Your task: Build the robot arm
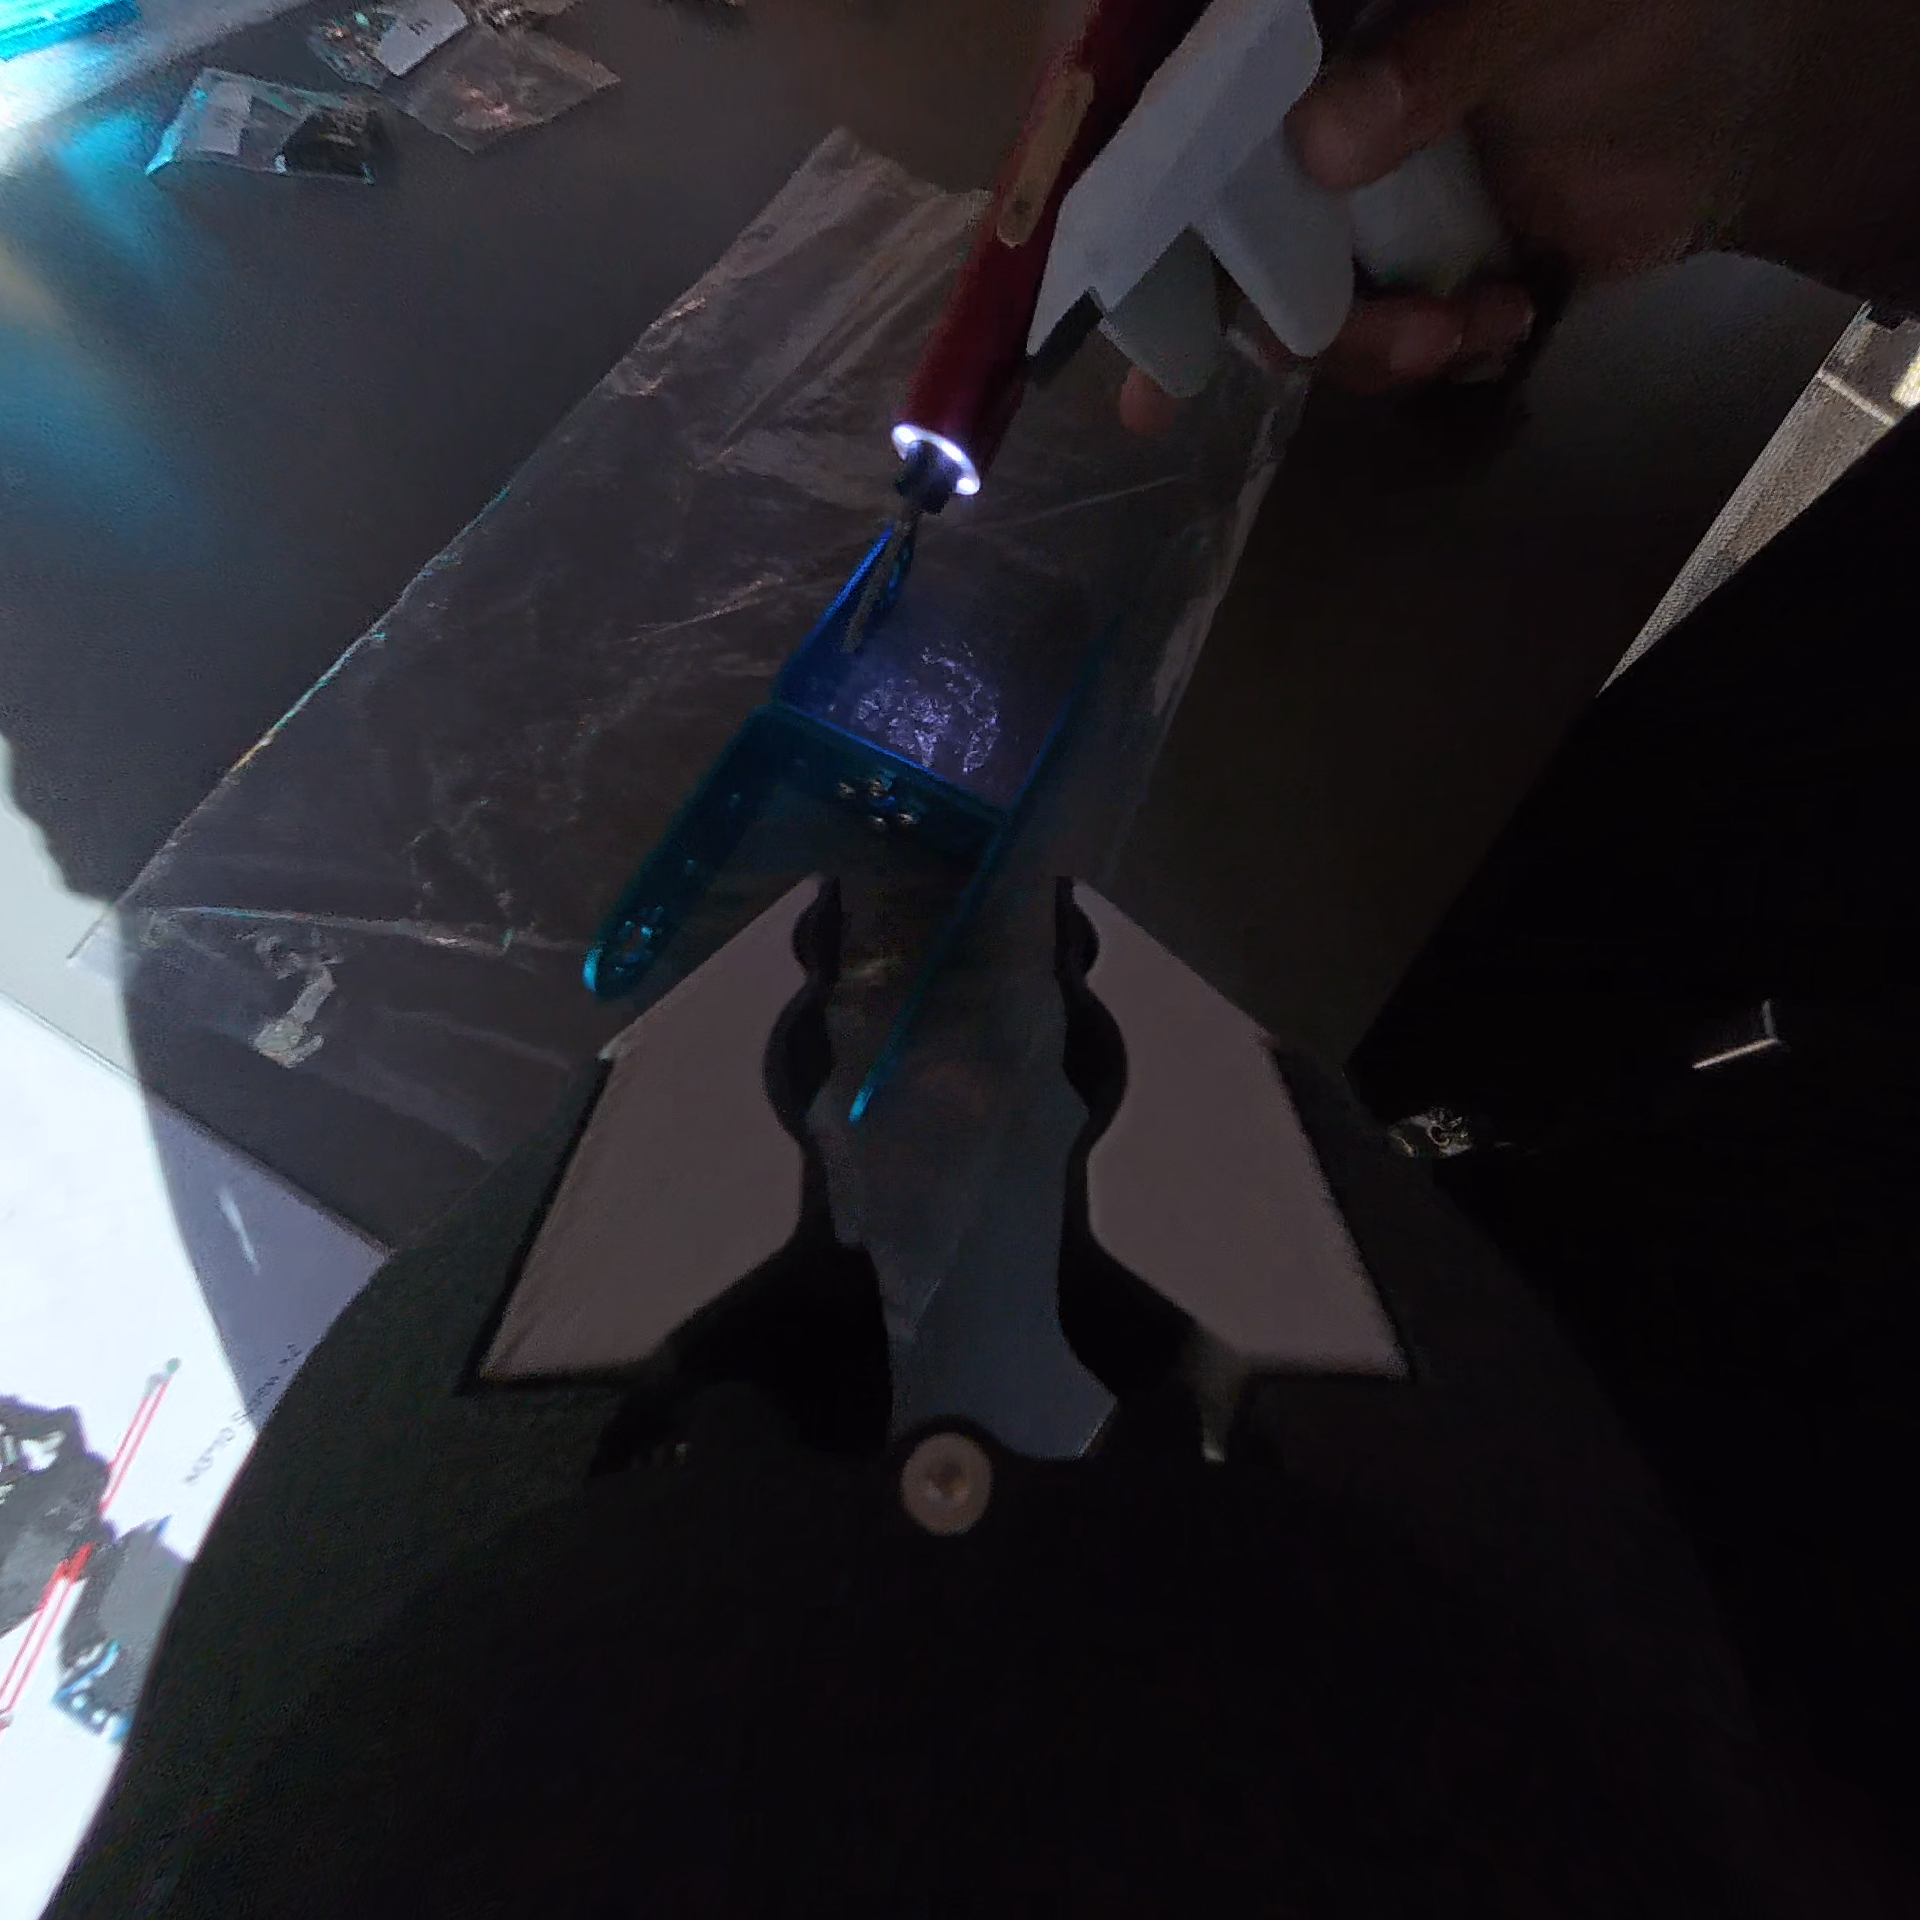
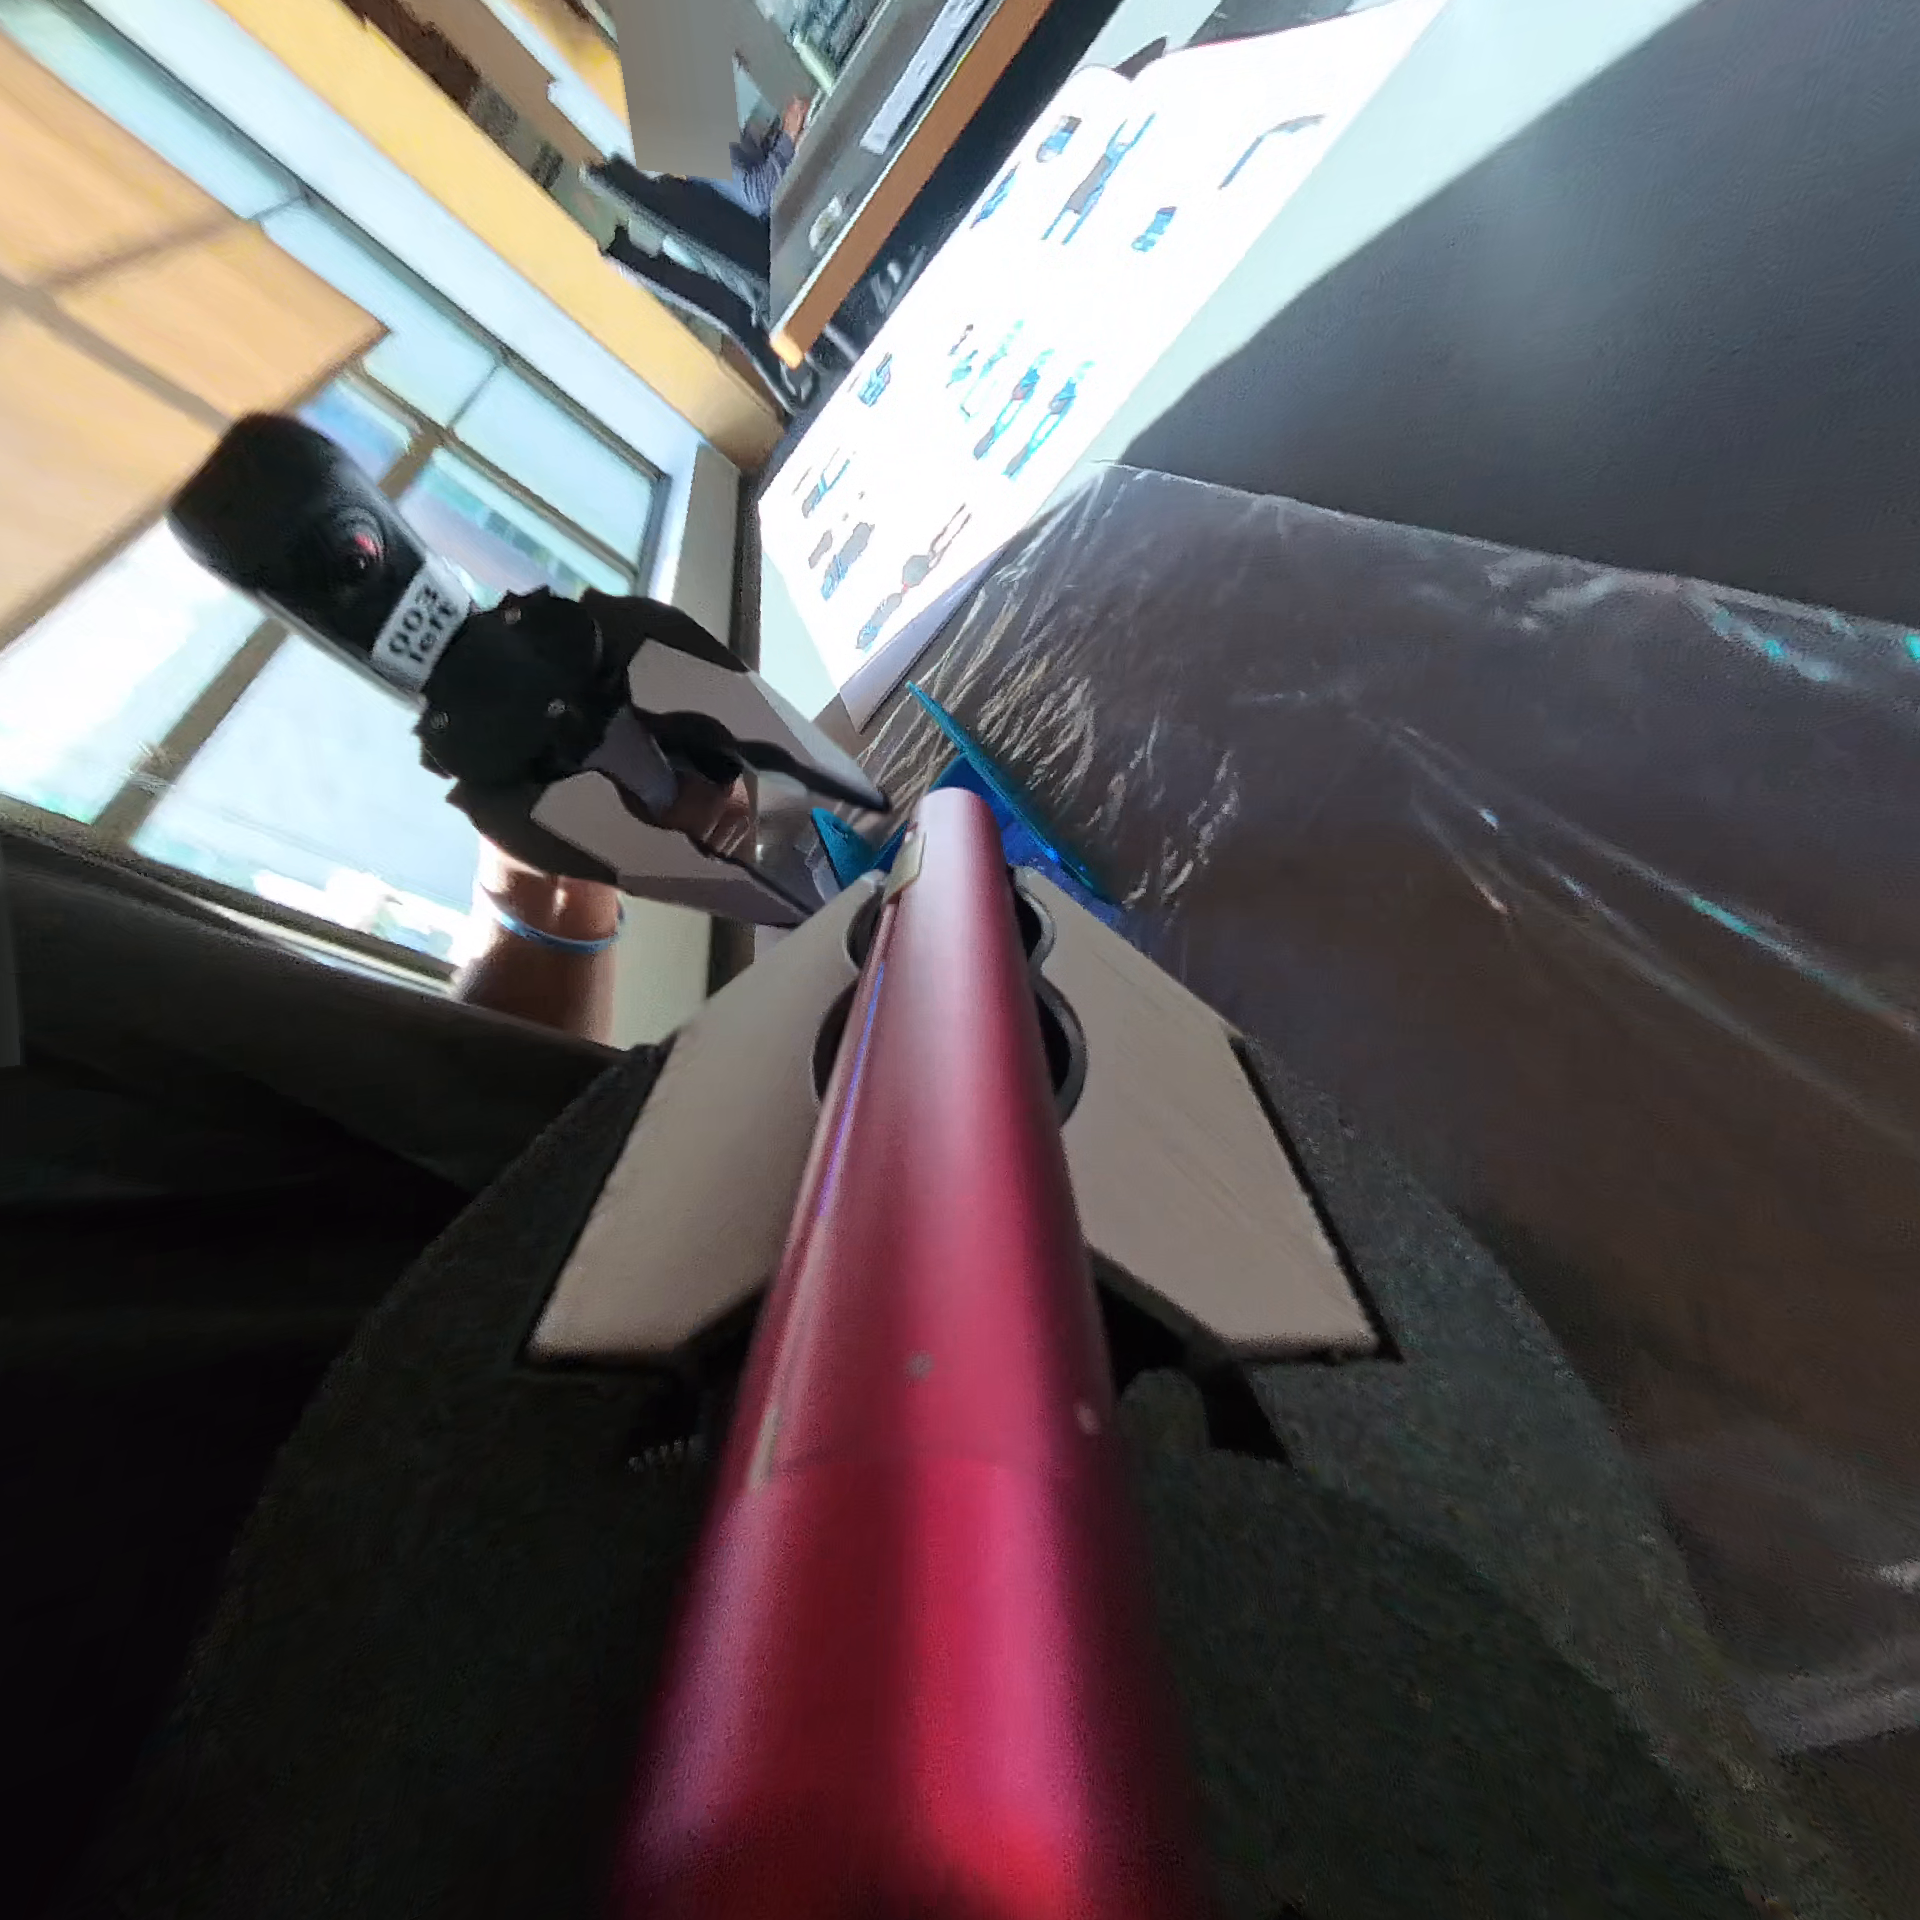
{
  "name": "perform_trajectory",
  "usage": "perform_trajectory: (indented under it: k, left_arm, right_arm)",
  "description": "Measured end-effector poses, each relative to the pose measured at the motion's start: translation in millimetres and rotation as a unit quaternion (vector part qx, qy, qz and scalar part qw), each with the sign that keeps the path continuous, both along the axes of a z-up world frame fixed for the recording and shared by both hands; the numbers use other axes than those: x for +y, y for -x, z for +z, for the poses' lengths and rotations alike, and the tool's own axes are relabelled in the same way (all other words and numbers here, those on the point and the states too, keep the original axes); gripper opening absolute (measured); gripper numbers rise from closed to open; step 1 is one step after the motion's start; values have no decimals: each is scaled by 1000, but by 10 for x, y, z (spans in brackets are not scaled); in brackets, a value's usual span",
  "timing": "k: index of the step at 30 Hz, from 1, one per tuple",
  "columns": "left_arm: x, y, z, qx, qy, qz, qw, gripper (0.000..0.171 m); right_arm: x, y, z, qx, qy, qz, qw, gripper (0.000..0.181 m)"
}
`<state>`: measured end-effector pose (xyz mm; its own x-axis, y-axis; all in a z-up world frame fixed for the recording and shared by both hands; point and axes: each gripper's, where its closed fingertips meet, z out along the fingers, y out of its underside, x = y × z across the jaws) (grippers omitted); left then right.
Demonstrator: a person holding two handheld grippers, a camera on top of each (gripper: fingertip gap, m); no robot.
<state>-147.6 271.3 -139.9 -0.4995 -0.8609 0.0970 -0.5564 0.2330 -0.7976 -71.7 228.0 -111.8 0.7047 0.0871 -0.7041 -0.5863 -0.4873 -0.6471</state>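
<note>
A blue metal bracket (image 1: 883,800) with upright side plates rests on a clear plastic sheet (image 1: 499,727). My left gripper (image 1: 945,894) is closed around one of its plates, which runs slantwise between the fingers. My right gripper (image 2: 945,894) is shut on a red powered screwdriver (image 2: 914,1351) with a lit ring at its nose (image 1: 935,457). The bit (image 1: 878,582) touches the bracket's far left plate. The right gripper also shows in the left wrist view (image 1: 1195,208), held by a hand. The left gripper shows in the right wrist view (image 2: 842,862), with the bracket (image 2: 977,779) at its tips.
Dark tabletop (image 1: 312,364). A white sheet of printed assembly pictures (image 1: 73,1351) lies at the left and also shows in the right wrist view (image 2: 987,364). Small bags of parts (image 1: 270,125) lie at the far left. Windows (image 2: 312,727) and a distant person (image 2: 748,156) are behind. Spacing between my two grippers at the tips: around 10 cm.
</note>
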Motion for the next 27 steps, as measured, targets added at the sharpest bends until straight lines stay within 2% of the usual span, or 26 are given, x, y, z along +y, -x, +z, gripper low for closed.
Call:
perform_trajectory:
  k: [1,3,8,11,14,16,20,27]
  left_arm:
    - [43,-7,11,-2,0,-1,1000,54]
    - [142,-61,32,-7,-3,2,1000,68]
    - [109,-169,61,-12,-29,-52,998,85]
    - [84,-218,121,-18,-48,-78,996,83]
    - [86,-210,91,11,-49,-92,994,60]
    - [31,-182,29,26,-48,-103,993,52]
    - [-51,-163,-110,52,-46,-108,992,52]
    - [-147,-191,-170,61,-36,-109,992,51]
  right_arm:
    - [-9,-27,-21,19,5,-10,1000,22]
    - [-22,-40,-67,58,20,-14,998,22]
    - [0,72,-166,107,52,6,993,22]
    - [64,65,-151,127,43,-6,991,22]
    - [74,49,-167,116,43,-12,992,22]
    - [70,41,-154,117,38,-15,992,22]
    - [74,51,-165,109,39,-15,993,19]
    - [106,60,-177,95,40,-19,994,18]
